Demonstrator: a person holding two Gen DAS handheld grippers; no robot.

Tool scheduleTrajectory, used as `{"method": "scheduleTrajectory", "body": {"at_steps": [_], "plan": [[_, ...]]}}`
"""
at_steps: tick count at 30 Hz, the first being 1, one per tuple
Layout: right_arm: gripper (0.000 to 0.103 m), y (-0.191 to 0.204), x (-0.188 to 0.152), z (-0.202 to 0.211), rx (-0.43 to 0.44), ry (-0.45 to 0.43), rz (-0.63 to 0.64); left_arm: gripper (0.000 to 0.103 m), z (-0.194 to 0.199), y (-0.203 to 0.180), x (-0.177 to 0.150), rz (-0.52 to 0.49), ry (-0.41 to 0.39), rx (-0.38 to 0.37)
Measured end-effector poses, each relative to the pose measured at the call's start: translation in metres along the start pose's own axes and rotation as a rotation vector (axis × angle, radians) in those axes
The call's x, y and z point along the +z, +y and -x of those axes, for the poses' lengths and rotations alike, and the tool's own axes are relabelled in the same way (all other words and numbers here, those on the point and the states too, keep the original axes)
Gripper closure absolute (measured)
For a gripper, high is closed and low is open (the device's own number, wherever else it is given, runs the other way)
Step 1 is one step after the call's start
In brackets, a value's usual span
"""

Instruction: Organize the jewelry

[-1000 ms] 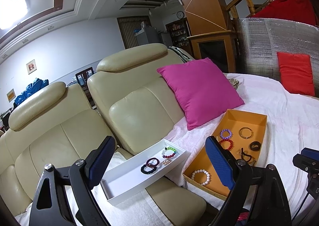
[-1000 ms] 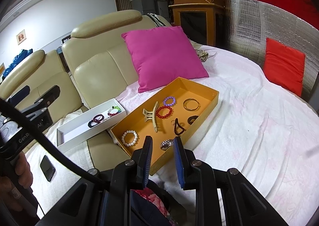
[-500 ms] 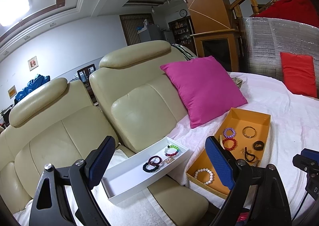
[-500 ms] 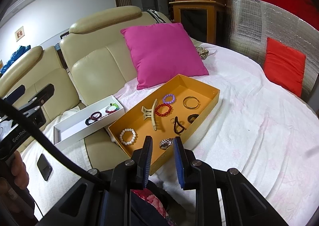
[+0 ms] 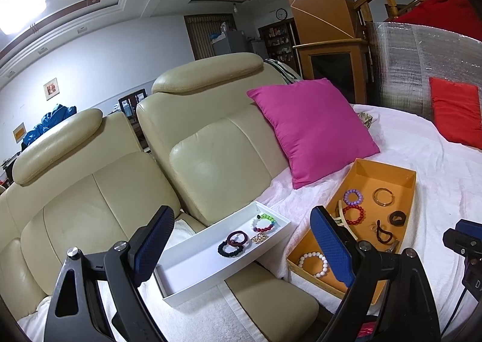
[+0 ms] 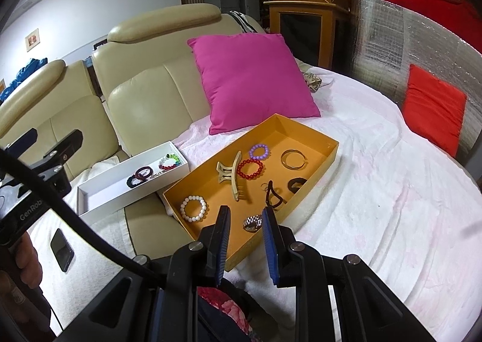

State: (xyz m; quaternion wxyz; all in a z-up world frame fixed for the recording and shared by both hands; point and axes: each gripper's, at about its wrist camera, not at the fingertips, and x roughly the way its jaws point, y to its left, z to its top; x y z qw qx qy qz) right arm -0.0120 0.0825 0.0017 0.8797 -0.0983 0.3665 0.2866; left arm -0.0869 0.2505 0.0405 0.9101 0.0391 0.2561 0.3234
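Note:
An orange tray (image 6: 327,158) (image 5: 411,188) lies on a white cloth. It holds a white bead bracelet (image 6: 193,208), a beige hair claw (image 6: 231,174), red (image 6: 250,168) and purple (image 6: 259,151) bracelets, a gold bangle (image 6: 293,159), black hair ties and a silver watch (image 6: 252,223). A white tray (image 5: 192,269) (image 6: 99,197) to its left holds several bracelets. My left gripper (image 5: 241,245) is open wide and empty, above the white tray. My right gripper (image 6: 244,232) is partly open and empty, just before the watch.
A pink cushion (image 6: 250,80) leans on the cream sofa (image 5: 211,146) behind the trays. A red cushion (image 6: 430,107) rests against a silver panel at right. A black phone (image 6: 61,250) lies on the cloth at left.
Both cameras have shifted slightly; the orange tray sits a little closer to the right gripper. Neither gripper's opening changed, and no jewelry moved.

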Motion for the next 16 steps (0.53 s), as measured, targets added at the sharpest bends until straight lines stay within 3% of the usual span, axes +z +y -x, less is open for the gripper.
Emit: {"method": "scheduleTrajectory", "body": {"at_steps": [13, 16], "plan": [[0.078, -0.001, 0.007, -0.024, 0.018, 0.025, 0.002, 0.011, -0.014, -0.005, -0.002, -0.008, 0.016, 0.029], [0.078, -0.010, 0.008, -0.027, 0.030, 0.015, -0.024, 0.011, -0.015, -0.019, 0.003, -0.029, 0.014, 0.000]]}}
